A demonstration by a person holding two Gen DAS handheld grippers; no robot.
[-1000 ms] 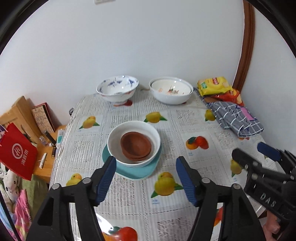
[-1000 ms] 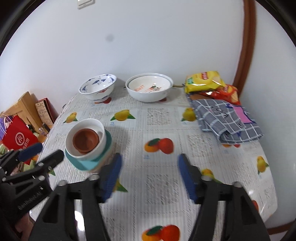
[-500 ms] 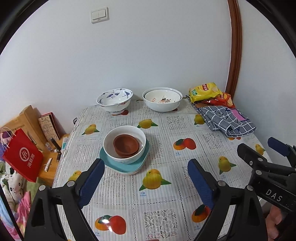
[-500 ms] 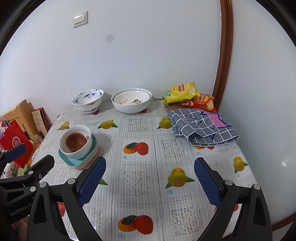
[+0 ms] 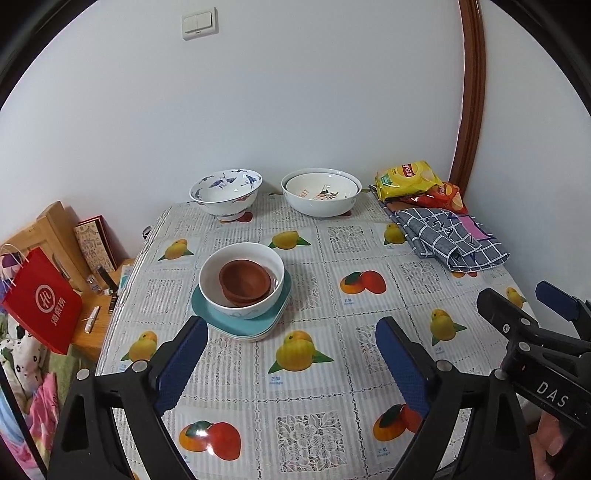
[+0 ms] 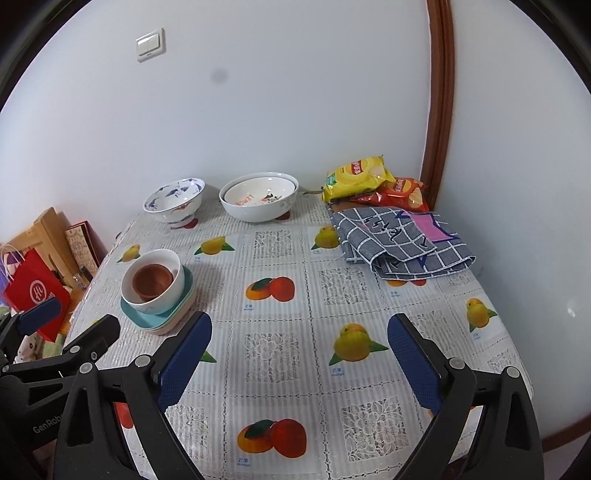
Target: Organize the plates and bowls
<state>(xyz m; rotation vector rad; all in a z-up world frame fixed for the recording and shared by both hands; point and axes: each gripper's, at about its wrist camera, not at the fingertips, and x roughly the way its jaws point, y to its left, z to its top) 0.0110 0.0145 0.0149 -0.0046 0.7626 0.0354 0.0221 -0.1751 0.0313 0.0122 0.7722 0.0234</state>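
Both tools, left (image 5: pixel 288 354) and right (image 6: pixel 299 350), have just opened wide and hold nothing; the stack (image 5: pixel 242 291) looks finished, so next comes reaching a far bowl (image 5: pixel 226 192)

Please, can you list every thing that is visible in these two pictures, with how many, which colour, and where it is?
Small brown bowls: two nested, brown, inside the white bowl.
Plain white bowl: one, white, on the teal plates.
Square teal plates: a stack, count unclear, teal, left part of the table.
Blue-patterned bowl: one, white and blue, far edge.
Large white bowls: two nested, white, far edge.
Snack bags: two, yellow and red, far right corner.
Checked cloth: one, grey, right side.
Fruit-print tablecloth: one, white.
Red paper bag: one, red, left of the table.
Light switch: one, white, wall.
Left gripper: open, empty.
Right gripper: open, empty.
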